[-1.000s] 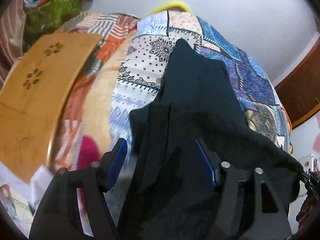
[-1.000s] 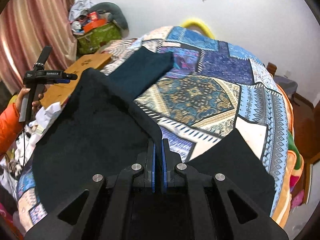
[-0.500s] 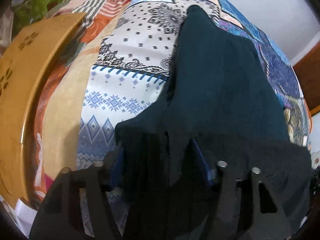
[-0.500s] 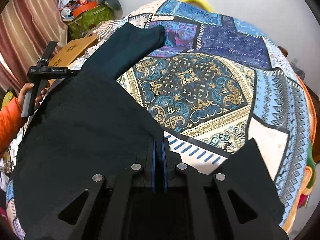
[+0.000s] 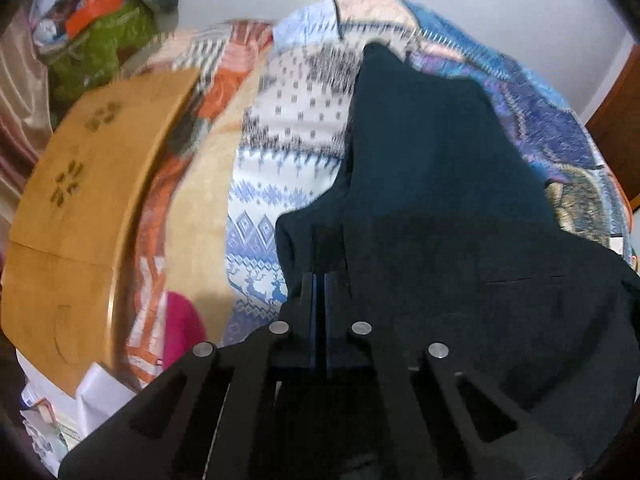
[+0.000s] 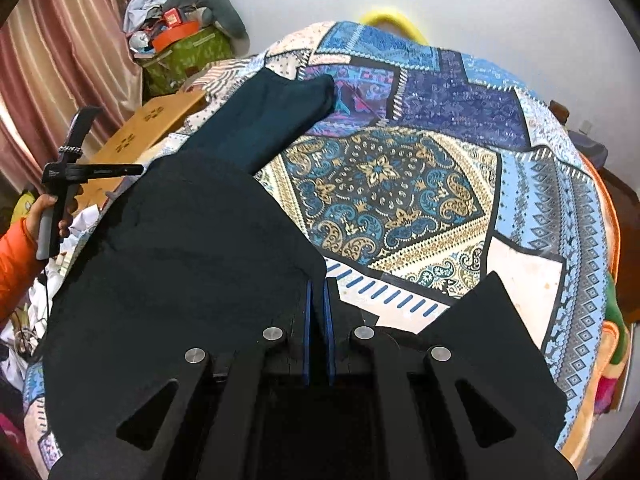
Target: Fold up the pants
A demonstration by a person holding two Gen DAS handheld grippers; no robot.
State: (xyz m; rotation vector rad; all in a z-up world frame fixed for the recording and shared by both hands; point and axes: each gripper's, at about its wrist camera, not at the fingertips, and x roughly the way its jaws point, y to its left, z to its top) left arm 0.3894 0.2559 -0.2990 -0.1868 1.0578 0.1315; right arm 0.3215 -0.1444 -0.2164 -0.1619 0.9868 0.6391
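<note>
Dark teal pants point(image 6: 192, 240) lie on a patchwork bedspread point(image 6: 400, 184), legs stretching away toward the far left. My right gripper point(image 6: 318, 284) is shut on the near right edge of the waist end. My left gripper point(image 5: 319, 280) is shut on the near left corner of the pants point(image 5: 432, 184). It also shows in the right wrist view point(image 6: 92, 170), held in a hand at the left bed edge. A dark flap of cloth point(image 6: 492, 344) lies right of my right gripper.
A wooden lap table point(image 5: 80, 216) lies on the bed's left side, also seen in the right wrist view point(image 6: 148, 128). A green bag with clutter point(image 6: 184, 56) stands by the pink curtain. A white wall is behind the bed. A pink item point(image 5: 180, 328) lies near the left edge.
My left gripper has closed onto the pants' corner and lifted it; it was open around the cloth before. My right gripper stays shut on the waist and has moved slightly.
</note>
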